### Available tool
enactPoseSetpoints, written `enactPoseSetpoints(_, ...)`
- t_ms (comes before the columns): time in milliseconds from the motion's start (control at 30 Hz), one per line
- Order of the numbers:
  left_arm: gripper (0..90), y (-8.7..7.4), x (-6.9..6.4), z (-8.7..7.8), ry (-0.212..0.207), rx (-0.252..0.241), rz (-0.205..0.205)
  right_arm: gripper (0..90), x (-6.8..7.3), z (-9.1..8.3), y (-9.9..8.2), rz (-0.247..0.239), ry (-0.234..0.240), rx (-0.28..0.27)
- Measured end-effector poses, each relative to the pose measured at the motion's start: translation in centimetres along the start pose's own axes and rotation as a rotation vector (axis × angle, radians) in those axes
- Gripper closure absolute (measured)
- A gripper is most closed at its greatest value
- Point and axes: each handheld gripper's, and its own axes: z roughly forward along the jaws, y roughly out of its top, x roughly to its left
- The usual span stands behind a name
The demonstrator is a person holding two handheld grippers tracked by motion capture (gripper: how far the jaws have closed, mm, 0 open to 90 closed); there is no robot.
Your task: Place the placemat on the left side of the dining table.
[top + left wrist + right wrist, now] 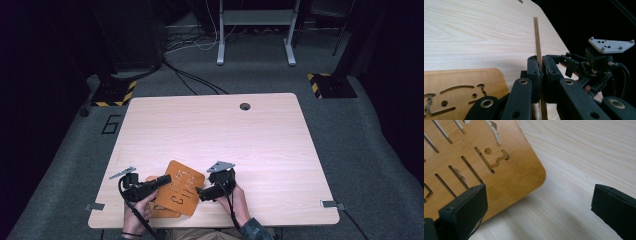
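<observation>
Two wooden boards lie near the front edge of the worktop (210, 125), between the person's hands. The upper board (181, 187) is raised and tilted; its long axis runs from the near left toward the far right, and a rounded corner points to the far side. The left tongs (541, 72) are closed on the thin edge of this board, which stands upright between the jaws in the left gripper view. The lower board (159, 210) lies flat under it and is mostly hidden. The right tongs (199, 191) are wide open and hold nothing; they are just beside the right edge of the upper board, so the next grip there seems to need only a short move to the left.
</observation>
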Motion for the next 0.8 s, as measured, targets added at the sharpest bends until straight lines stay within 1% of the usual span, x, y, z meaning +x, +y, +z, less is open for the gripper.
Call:
enactPoseSetpoints(33,85.8,0.1,-0.1,0.0,-0.006,0.000,0.003,0.0,-0.4,-0.5,-0.1,-0.004,-0.013,-0.005)
enactPoseSetpoints(100,86.2,0.2,-0.3,0.0,-0.010,0.002,0.003,0.0,-0.9,-1.0,-0.4,0.003,-0.029,-0.010)
enactPoseSetpoints(167,86.3,0.3,-0.7,0.1,-0.009,0.005,0.018,0.0,-1.7,-1.7,-0.8,0.013,-0.045,-0.017)
enactPoseSetpoints(200,86.3,0.3,-0.7,0.1,-0.009,0.005,0.018,0.0,-2.1,-2.0,-1.1,0.018,-0.055,-0.020)
enactPoseSetpoints(233,86.3,0.4,-0.7,0.2,-0.010,0.005,0.035,0.0,-2.5,-2.4,-1.3,0.025,-0.070,-0.025)
enactPoseSetpoints(267,86.3,0.4,-0.9,0.2,-0.009,0.010,0.036,0.0,-3.1,-2.9,-1.6,0.034,-0.084,-0.027)
enactPoseSetpoints(300,86.3,0.4,-1.2,0.2,-0.012,0.003,0.049,0.0,-3.4,-3.2,-1.8,0.041,-0.093,-0.030)
enactPoseSetpoints(333,86.3,0.4,-1.2,0.2,-0.012,0.003,0.049,0.0,-3.4,-3.2,-1.8,0.041,-0.093,-0.030)
enactPoseSetpoints(400,86.3,0.5,-1.3,0.2,-0.016,0.004,0.066,0.0,-4.5,-4.1,-2.4,0.055,-0.123,-0.035)
enactPoseSetpoints(433,86.4,0.6,-1.4,0.3,-0.018,-0.006,0.068,0.0,-5.0,-4.5,-2.6,0.064,-0.134,-0.036)
enactPoseSetpoints(467,86.4,0.6,-1.5,0.3,-0.016,-0.005,0.067,0.1,-5.9,-5.2,-3.1,0.079,-0.156,-0.039)
enactPoseSetpoints(500,86.4,0.7,-1.6,0.3,-0.012,-0.001,0.068,0.1,-6.4,-5.6,-3.3,0.084,-0.167,-0.041)
enactPoseSetpoints(567,86.3,0.8,-1.7,0.3,-0.016,-0.005,0.066,0.1,-7.3,-6.3,-3.9,0.102,-0.193,-0.041)
enactPoseSetpoints(600,86.3,1.0,-1.7,0.2,-0.017,-0.003,0.080,0.1,-7.3,-6.3,-3.9,0.102,-0.193,-0.041)
enactPoseSetpoints(633,86.4,1.1,-1.8,0.2,-0.016,-0.007,0.077,0.2,-8.3,-7.1,-4.4,0.125,-0.215,-0.042)
enactPoseSetpoints(667,86.4,1.1,-1.8,0.2,-0.016,-0.007,0.077,0.2,-8.6,-7.3,-4.6,0.130,-0.224,-0.043)
enactPoseSetpoints(700,86.4,1.2,-1.9,0.1,-0.014,-0.012,0.075,0.2,-8.6,-7.3,-4.6,0.130,-0.224,-0.043)
enactPoseSetpoints(733,86.4,1.3,-1.9,0.0,-0.012,-0.010,0.082,0.1,-9.0,-7.5,-4.8,0.133,-0.240,-0.042)
enactPoseSetpoints(767,86.4,1.4,-1.9,0.0,-0.015,-0.016,0.078,0.2,-9.5,-7.9,-5.1,0.137,-0.257,-0.041)
enactPoseSetpoints(800,86.3,1.5,-2.0,-0.1,-0.012,-0.014,0.086,0.2,-9.8,-8.0,-5.3,0.141,-0.267,-0.042)
